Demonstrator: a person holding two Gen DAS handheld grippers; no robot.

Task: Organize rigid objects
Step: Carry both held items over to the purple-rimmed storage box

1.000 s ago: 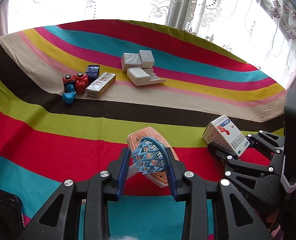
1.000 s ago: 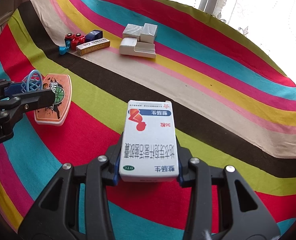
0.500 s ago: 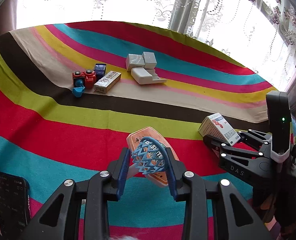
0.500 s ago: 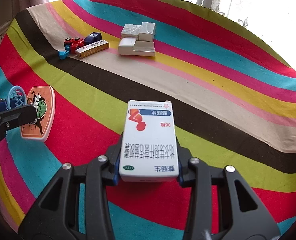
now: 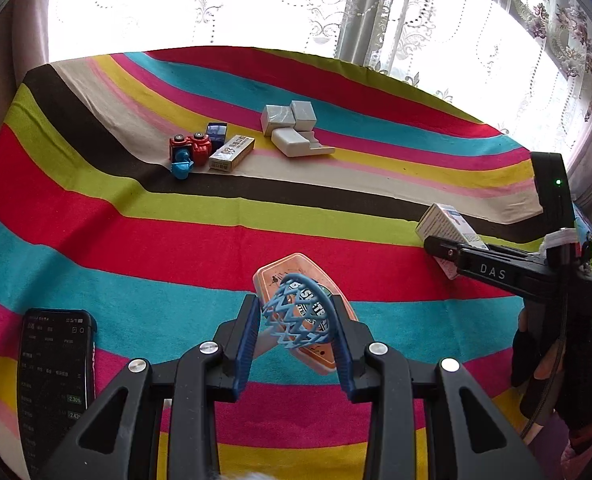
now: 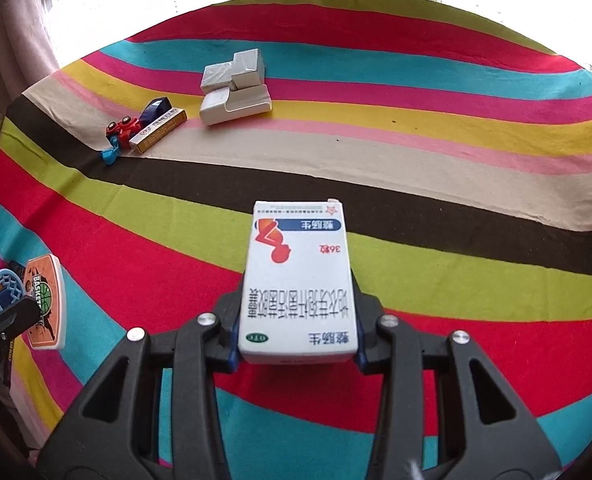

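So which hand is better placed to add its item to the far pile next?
Probably right: the right gripper holds the medicine box facing the white boxes; the toy hoop is further back.

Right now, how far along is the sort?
Looks done: two clusters sit far back on the striped cloth, a toy car with small boxes and white boxes.
In hand: left gripper holds the toy basketball hoop; right gripper holds the medicine box.
Left: set both down. The phone lies near.
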